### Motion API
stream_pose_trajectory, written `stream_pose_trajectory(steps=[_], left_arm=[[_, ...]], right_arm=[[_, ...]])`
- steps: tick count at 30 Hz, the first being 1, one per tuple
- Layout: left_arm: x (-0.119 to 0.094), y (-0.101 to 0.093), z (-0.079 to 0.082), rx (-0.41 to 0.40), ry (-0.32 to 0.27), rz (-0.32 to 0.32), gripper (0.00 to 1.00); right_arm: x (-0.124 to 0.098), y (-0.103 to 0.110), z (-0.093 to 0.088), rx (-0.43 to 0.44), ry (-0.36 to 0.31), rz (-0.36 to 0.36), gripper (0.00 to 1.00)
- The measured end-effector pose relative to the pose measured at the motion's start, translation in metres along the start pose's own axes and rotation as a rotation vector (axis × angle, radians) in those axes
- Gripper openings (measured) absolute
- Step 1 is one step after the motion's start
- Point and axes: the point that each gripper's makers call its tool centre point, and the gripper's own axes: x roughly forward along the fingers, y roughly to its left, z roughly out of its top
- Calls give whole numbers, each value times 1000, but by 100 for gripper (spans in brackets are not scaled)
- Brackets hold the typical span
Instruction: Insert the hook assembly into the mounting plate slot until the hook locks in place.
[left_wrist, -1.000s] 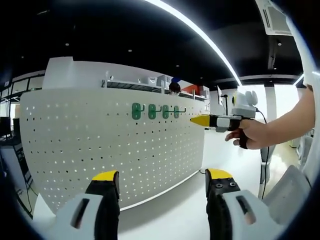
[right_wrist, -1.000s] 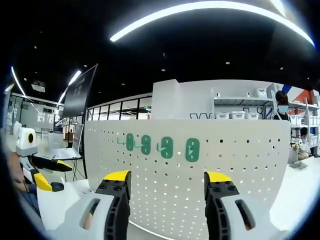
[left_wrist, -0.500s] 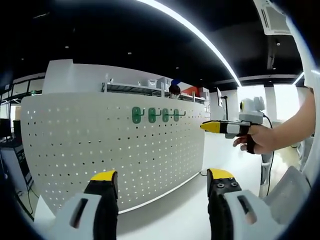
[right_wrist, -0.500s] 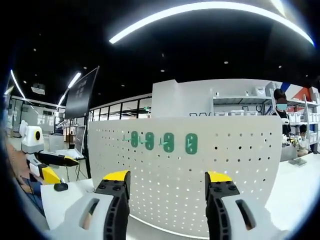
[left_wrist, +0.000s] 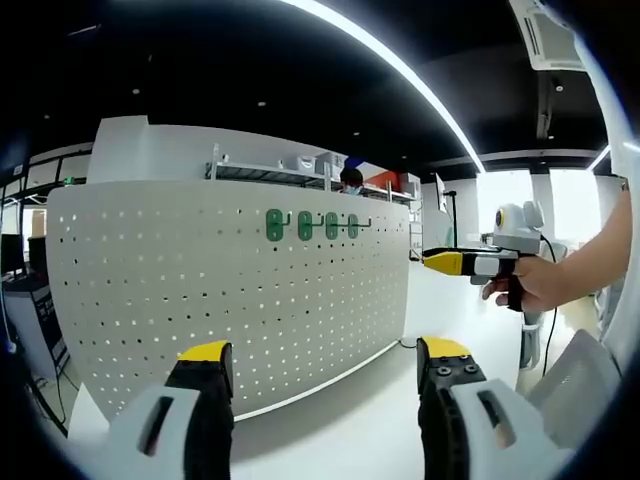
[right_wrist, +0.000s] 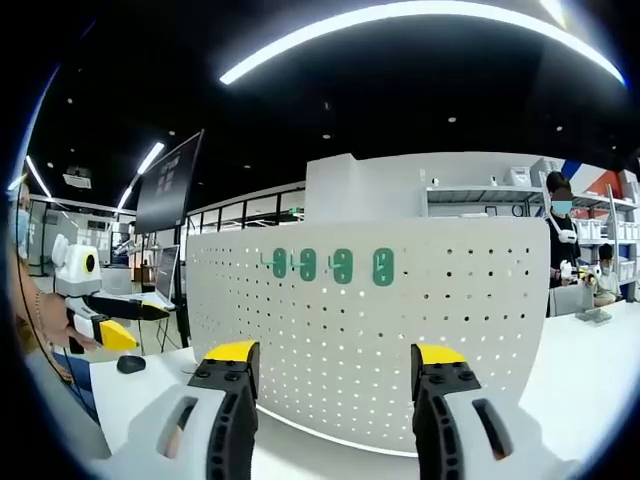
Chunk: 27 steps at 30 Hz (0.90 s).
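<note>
Before pegboard (left_wrist: 230, 290) | left claw (left_wrist: 325, 360) wide apart, empty | right claw (right_wrist: 335, 365) likewise

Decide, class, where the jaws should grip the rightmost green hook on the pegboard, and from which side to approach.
Grip the rightmost green hook across its flat oval backplate, one jaw at each narrow edge, coming straight at the pegboard face. The plate stands upright against the board and its sides look free; a wire arm seems to project forward. This is a judgement: detail is small.
</note>
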Motion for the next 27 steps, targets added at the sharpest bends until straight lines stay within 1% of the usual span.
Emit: stream_pose_trajectory(steps=[10, 15, 19, 27], left_arm=[[-9, 0, -7, -10, 10, 11, 82], [-14, -1, -12, -14, 17, 13, 85], [-17, -2, -13, -22, 13, 12, 88], [-29, 2, -20, -29, 25, 30, 90]], right_arm=[[-23, 5, -13, 10, 18, 6, 64], [-35, 7, -19, 19, 28, 11, 65], [-45, 6, -25, 27, 38, 15, 66], [-61, 8, -33, 44, 51, 15, 67]])
